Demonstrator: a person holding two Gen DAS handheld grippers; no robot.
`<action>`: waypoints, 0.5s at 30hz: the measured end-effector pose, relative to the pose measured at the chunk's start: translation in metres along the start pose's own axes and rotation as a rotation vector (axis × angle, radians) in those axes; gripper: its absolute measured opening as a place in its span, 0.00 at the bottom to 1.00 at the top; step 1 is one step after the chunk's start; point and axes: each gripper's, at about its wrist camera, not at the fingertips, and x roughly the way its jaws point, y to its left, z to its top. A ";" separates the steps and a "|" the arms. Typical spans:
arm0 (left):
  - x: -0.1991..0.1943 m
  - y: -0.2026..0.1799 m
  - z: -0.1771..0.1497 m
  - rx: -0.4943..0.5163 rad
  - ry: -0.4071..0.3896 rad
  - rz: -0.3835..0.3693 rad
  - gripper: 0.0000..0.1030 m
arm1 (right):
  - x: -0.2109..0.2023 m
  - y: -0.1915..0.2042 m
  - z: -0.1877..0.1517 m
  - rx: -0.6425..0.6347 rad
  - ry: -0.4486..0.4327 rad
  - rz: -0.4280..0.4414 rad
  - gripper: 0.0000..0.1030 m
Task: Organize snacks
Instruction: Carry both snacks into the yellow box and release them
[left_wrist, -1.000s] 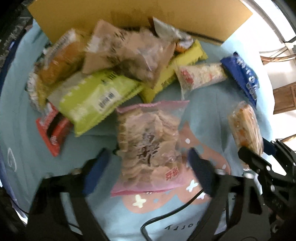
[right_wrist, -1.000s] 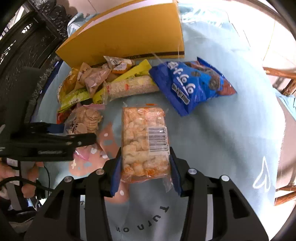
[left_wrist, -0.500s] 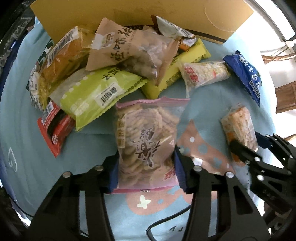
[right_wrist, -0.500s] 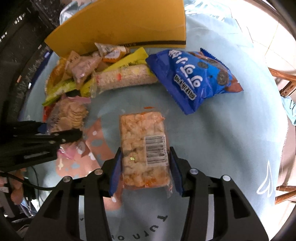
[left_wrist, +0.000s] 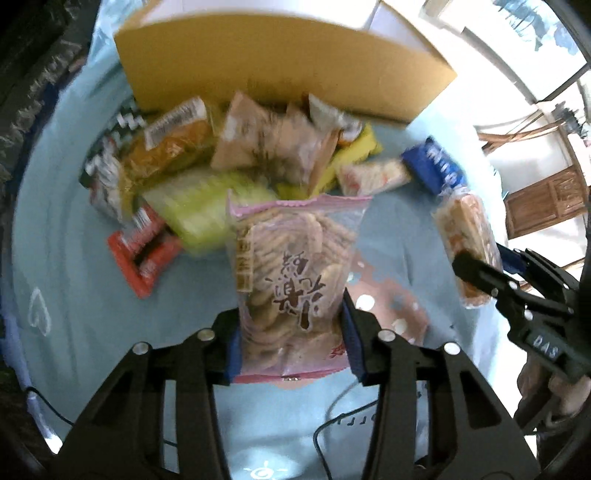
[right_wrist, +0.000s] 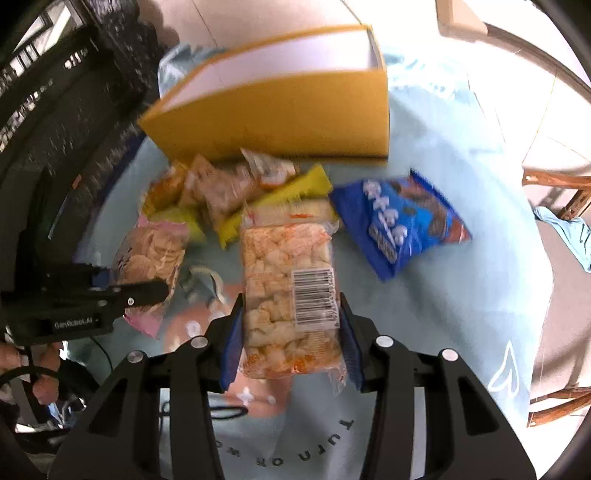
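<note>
My left gripper (left_wrist: 291, 341) is shut on a pink-edged clear bag of round crackers (left_wrist: 291, 273) and holds it lifted above the light blue cloth. My right gripper (right_wrist: 290, 341) is shut on a clear pack of puffed rice snacks (right_wrist: 288, 288) with a barcode, also lifted. Each gripper shows in the other's view: the right one (left_wrist: 491, 273) with its pack (left_wrist: 465, 236), the left one (right_wrist: 147, 291) with its cracker bag (right_wrist: 151, 258). An open yellow cardboard box (left_wrist: 280, 70) stands behind, also in the right wrist view (right_wrist: 280, 110).
A pile of snack packs lies before the box: a green bag (left_wrist: 207, 206), a tan bag (left_wrist: 269, 144), an orange bag (left_wrist: 166, 147), a red pack (left_wrist: 144, 254), a yellow bag (right_wrist: 280, 199). A blue cookie bag (right_wrist: 399, 225) lies to the right. Wooden chairs (right_wrist: 554, 192) stand beyond the table edge.
My left gripper closed on the cracker bag and lifted it. Both grippers have risen with their packs and tilted toward the box, whose open top now shows.
</note>
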 end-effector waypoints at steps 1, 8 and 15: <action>-0.007 0.002 0.000 0.001 -0.014 0.000 0.43 | -0.004 0.002 0.004 0.005 -0.019 0.008 0.45; -0.051 -0.003 0.005 -0.015 -0.092 -0.016 0.43 | -0.029 0.005 0.023 -0.002 -0.091 0.042 0.45; -0.092 -0.018 0.038 -0.003 -0.227 -0.008 0.43 | -0.053 0.004 0.056 0.001 -0.204 0.060 0.45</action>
